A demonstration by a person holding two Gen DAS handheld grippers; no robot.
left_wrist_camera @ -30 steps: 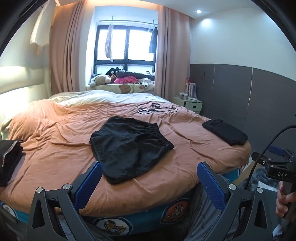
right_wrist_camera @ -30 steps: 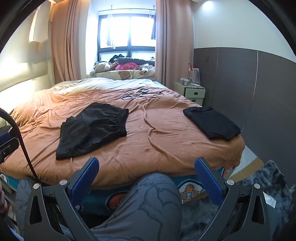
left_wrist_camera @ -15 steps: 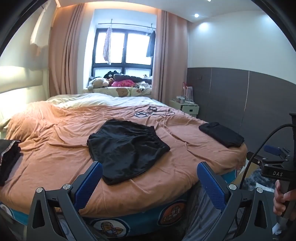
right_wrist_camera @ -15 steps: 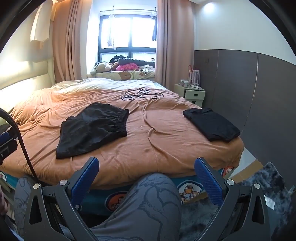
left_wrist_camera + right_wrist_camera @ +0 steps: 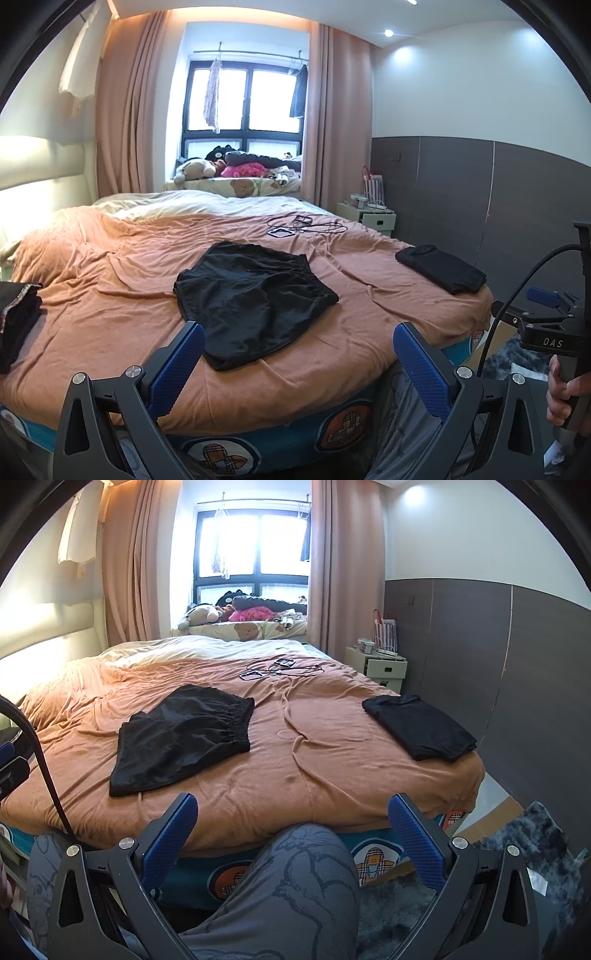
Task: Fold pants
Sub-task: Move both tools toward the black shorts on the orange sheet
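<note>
Bed [image 5: 110, 295] — "DAS" on right gripper [image 5: 546, 332]

We see the left gripper [image 5: 299, 354] with jaws spread wide and empty, held off the near edge of the bed [image 5: 110, 295], black shorts [image 5: 251, 295] lying flat and unfolded mid-bed just beyond the fingertips. Folded black garment [image 5: 441, 269] sits near the bed's right edge, dark stack [image 5: 16, 325] at far left. Right gripper [image 5: 546, 325] is in a hand [image 5: 567, 391] at frame right; we can't tell how its jaws stand.
</note>
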